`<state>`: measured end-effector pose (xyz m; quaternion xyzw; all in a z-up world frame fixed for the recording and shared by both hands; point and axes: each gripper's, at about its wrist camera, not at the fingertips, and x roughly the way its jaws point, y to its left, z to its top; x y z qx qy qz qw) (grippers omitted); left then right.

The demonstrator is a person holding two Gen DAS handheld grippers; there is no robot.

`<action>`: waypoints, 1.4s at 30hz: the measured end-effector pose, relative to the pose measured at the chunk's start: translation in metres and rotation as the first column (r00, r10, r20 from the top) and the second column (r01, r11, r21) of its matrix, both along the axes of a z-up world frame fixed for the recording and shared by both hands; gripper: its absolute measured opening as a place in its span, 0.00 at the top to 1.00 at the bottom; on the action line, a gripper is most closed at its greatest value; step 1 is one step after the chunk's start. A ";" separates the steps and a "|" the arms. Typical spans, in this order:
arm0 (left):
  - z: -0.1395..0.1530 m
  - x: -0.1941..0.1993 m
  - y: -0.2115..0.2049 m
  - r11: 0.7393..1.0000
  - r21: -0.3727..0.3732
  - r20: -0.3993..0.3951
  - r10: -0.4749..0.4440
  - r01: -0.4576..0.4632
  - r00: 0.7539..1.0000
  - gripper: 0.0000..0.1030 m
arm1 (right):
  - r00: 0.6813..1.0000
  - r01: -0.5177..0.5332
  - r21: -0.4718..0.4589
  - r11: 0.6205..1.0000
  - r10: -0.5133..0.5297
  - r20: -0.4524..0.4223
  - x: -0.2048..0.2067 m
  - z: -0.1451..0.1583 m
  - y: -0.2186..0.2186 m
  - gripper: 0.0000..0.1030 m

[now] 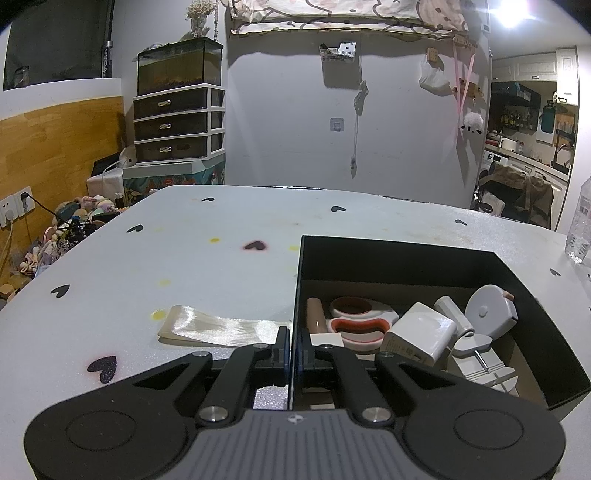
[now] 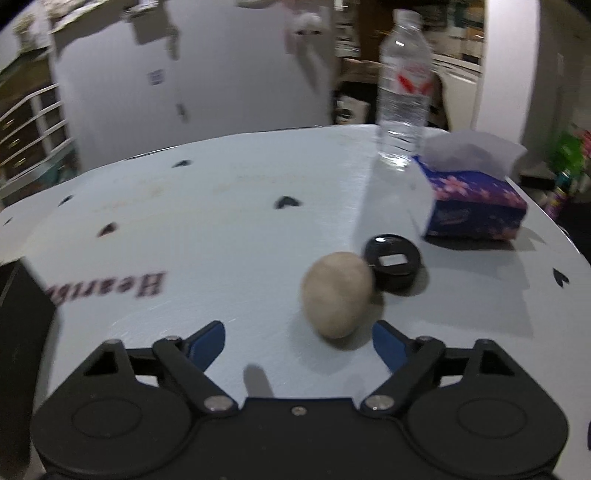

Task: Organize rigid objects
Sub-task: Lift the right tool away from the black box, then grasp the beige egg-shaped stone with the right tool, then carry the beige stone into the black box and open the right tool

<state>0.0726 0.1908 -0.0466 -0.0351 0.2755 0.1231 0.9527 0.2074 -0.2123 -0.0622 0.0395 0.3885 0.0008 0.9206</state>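
The black box (image 1: 406, 258) wall is pinched tight by the left gripper (image 1: 293, 347), with a charger (image 1: 419, 332) and tape measure (image 1: 487, 308) seen inside. Over on the right, the right gripper (image 2: 298, 341) is spread wide, and a beige egg-shaped thing (image 2: 338, 293) is sat just ahead on the table (image 2: 221, 221), touching a black round case (image 2: 393, 264).

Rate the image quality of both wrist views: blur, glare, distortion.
Left wrist view: sharp, with the black box and its contents crisp; a ceiling light flares at top right; fisheye bends the table edge. Right wrist view: motion-blurred throughout, smearing the beige egg-shaped object, water bottle and printed lettering; shadows there look soft; same fisheye curvature.
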 end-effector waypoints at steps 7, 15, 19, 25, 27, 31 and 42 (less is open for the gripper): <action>0.001 0.000 0.001 1.000 0.001 0.000 0.000 0.000 1.000 0.97 | 0.996 0.085 -0.025 0.996 -0.086 -0.011 0.030 -0.015 0.000 0.30; -0.003 0.001 0.001 1.000 -0.004 0.000 0.003 -0.003 1.000 0.97 | 0.996 0.084 -0.063 0.994 -0.085 -0.003 0.036 -0.015 -0.002 0.47; -0.004 0.001 0.000 1.000 -0.012 0.003 0.001 -0.001 1.000 0.97 | 0.999 0.054 -0.073 0.996 -0.055 -0.003 0.036 -0.013 -0.006 0.51; -0.001 -0.001 0.003 1.000 -0.020 0.010 0.001 -0.001 1.000 0.97 | 0.997 -0.076 -0.086 0.993 0.075 -0.017 0.032 -0.002 0.004 0.52; 0.000 -0.003 0.004 1.000 -0.024 0.015 0.001 -0.001 1.000 0.97 | 0.988 -0.152 -0.084 0.985 0.153 0.001 0.025 0.011 0.015 0.53; 0.000 -0.006 0.005 0.999 -0.034 0.023 0.000 0.001 1.000 0.97 | 0.948 -0.312 -0.064 0.948 0.315 0.050 0.010 0.042 0.041 0.66; 0.005 -0.008 0.006 0.999 -0.038 0.034 -0.004 0.005 0.999 0.97 | 0.839 -0.544 -0.033 0.839 0.544 0.003 0.010 0.040 0.112 0.77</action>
